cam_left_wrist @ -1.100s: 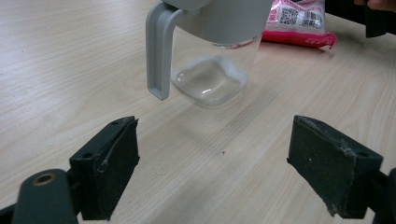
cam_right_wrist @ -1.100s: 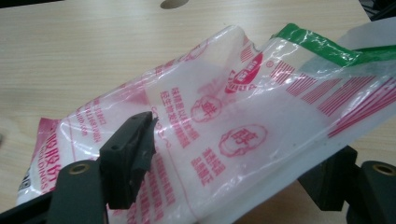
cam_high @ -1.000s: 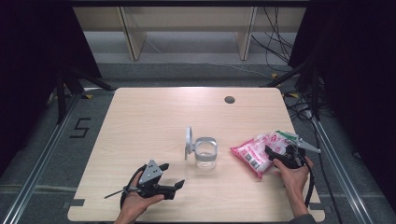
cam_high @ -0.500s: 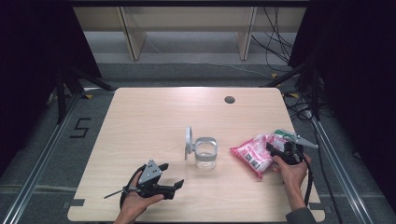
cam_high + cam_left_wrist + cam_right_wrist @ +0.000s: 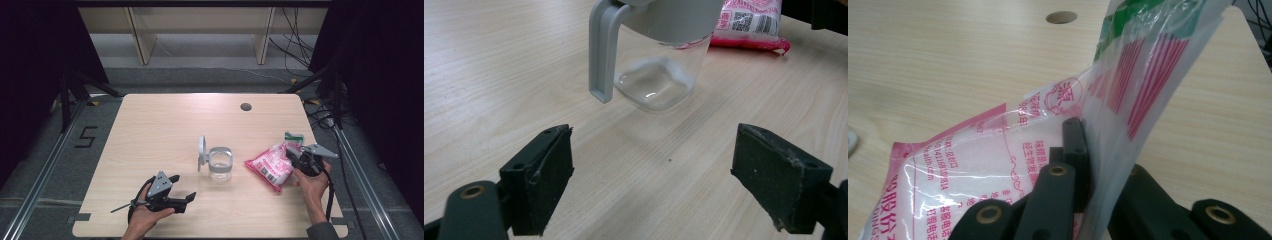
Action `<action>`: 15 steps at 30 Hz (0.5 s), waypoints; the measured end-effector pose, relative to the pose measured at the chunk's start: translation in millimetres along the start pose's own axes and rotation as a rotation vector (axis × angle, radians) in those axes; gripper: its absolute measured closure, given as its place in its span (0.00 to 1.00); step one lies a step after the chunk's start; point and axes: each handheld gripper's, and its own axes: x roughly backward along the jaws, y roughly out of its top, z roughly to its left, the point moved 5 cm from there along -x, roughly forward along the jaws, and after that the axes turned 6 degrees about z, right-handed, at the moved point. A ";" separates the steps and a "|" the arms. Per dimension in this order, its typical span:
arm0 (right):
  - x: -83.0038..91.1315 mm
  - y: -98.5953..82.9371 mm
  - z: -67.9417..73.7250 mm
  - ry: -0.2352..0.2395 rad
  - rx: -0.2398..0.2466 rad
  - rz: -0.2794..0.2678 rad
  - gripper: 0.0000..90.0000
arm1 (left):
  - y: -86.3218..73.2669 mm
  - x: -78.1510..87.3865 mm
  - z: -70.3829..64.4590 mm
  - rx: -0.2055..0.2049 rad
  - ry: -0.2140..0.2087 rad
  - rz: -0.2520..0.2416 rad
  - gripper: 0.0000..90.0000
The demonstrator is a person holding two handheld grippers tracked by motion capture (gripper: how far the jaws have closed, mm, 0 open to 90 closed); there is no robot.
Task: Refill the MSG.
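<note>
A pink and white plastic bag (image 5: 270, 166) of white grains lies on the table's right side, its green-striped top (image 5: 294, 138) lifted. My right gripper (image 5: 295, 156) is shut on the bag's upper edge (image 5: 1108, 125), the film pinched between its jaws. A clear cup (image 5: 220, 164) with a grey handle (image 5: 202, 152) stands at the table's middle; in the left gripper view the cup (image 5: 659, 75) is just ahead. My left gripper (image 5: 186, 198) rests open near the front left, its black pads (image 5: 546, 175) wide apart over bare wood.
The wooden table (image 5: 165, 125) has a round cable hole (image 5: 245, 106) at the back right. Black cable (image 5: 329, 195) trails from the right gripper along the forearm. A shelf frame and loose cables stand on the floor beyond the table.
My right gripper has drawn slightly right and up with the bag's top edge, lifting it. The left gripper and the cup have stayed put.
</note>
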 end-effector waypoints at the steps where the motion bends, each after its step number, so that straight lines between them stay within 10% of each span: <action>1: 2.1 2.3 1.4 -0.008 0.021 -0.013 1.00 | 0.0 0.0 0.2 0.000 0.000 -0.002 0.18; 15: 39.4 18.4 43.8 0.079 0.103 -0.126 1.00 | -0.7 -0.6 0.7 0.006 0.007 -0.002 0.18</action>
